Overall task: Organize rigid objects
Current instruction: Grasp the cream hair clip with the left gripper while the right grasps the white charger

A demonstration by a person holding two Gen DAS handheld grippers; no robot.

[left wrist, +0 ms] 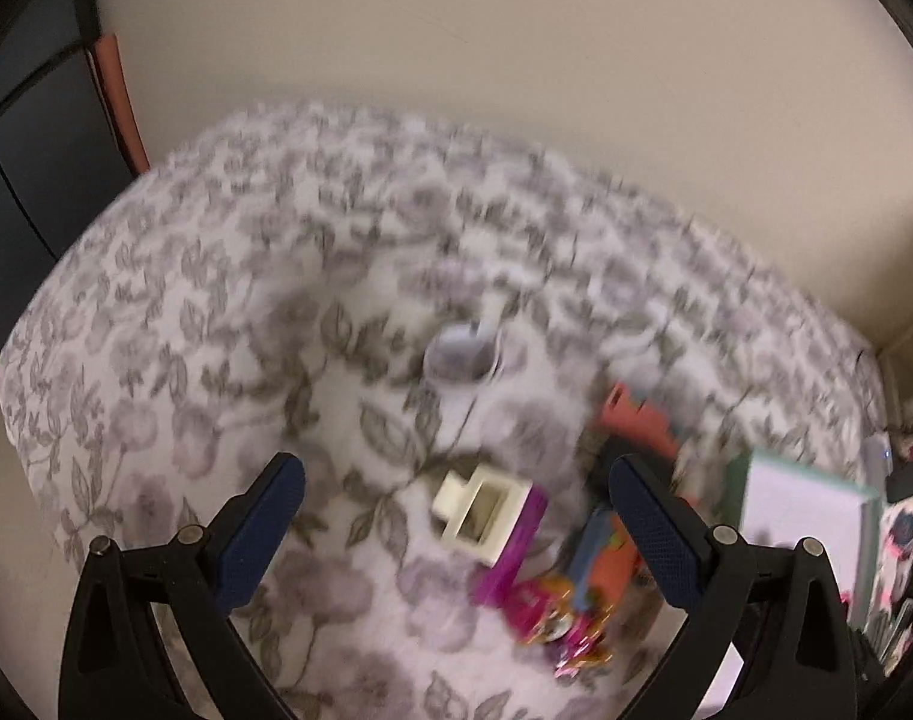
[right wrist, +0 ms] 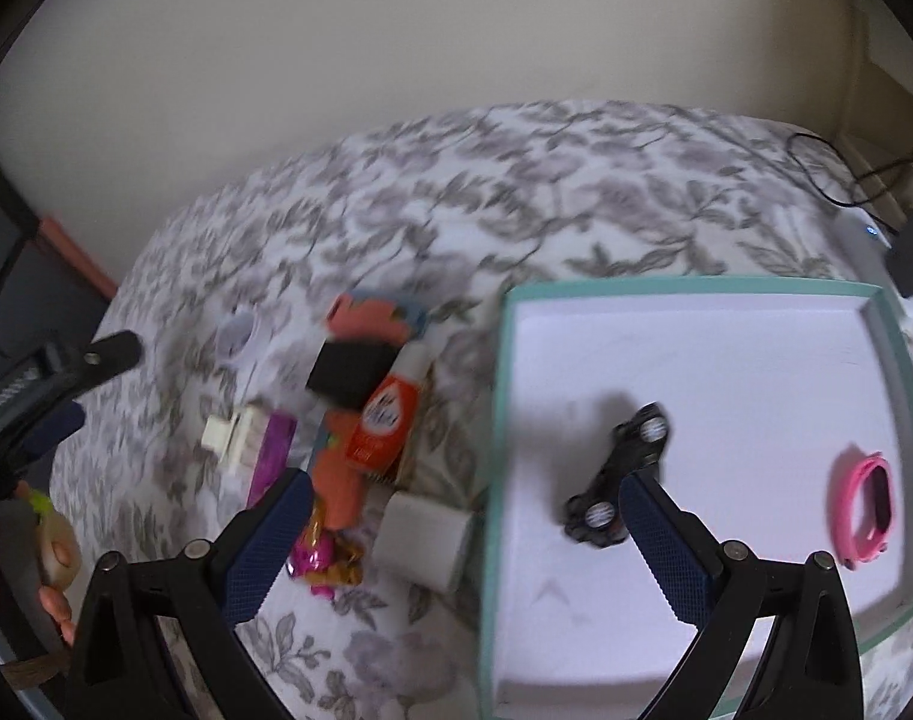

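A pile of small objects lies on a floral bedspread (right wrist: 516, 204): a cream rectangular piece (left wrist: 477, 510), a purple strip (left wrist: 510, 546), an orange tube (right wrist: 387, 417), a black block (right wrist: 348, 372), a white block (right wrist: 423, 531) and shiny pink wrappers (right wrist: 321, 561). A teal-rimmed white tray (right wrist: 498, 420) holds a black toy car (right wrist: 621, 468) and a pink band (right wrist: 867, 501). My left gripper (left wrist: 456, 471) is open above the cream piece. My right gripper (right wrist: 465, 489) is open over the tray's left rim, empty. The left gripper also shows in the right wrist view (right wrist: 90, 384).
A white cup-like object (left wrist: 462, 354) stands on the bed beyond the pile. A beige wall is behind the bed. Cables and a black adapter (right wrist: 909, 252) lie at the far right. Dark furniture (left wrist: 30, 150) stands at the left.
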